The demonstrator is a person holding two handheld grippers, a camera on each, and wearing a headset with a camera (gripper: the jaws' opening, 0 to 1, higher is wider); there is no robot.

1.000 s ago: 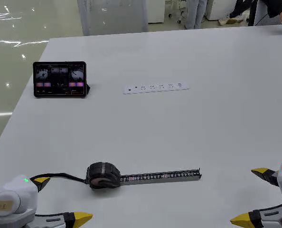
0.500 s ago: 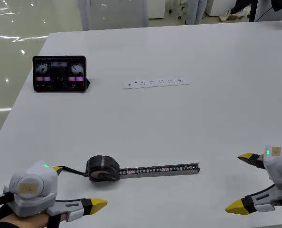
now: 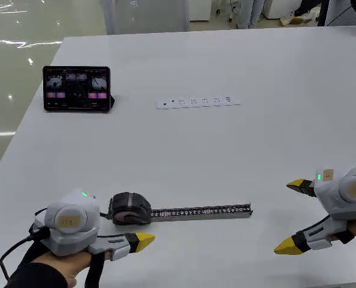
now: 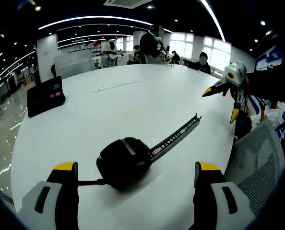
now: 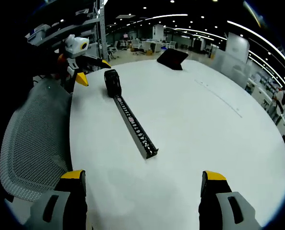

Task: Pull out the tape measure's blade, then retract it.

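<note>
White table (image 3: 238, 144) is carrying the tape measure (image 3: 130, 208) at lower left of the head view, its blade (image 3: 202, 211) already lying pulled out toward frame centre. Over the last second both grippers are closing in. The left gripper (image 4: 136, 166) is now sitting just beside the case, jaws spread and framing it, not touching yet. The right gripper (image 3: 289, 215) is coming in from lower right, jaws spread too, aiming at the blade tip but well apart from it. Reading this as pull-out done, retract pending: left is needing a pinch on the case first.
</note>
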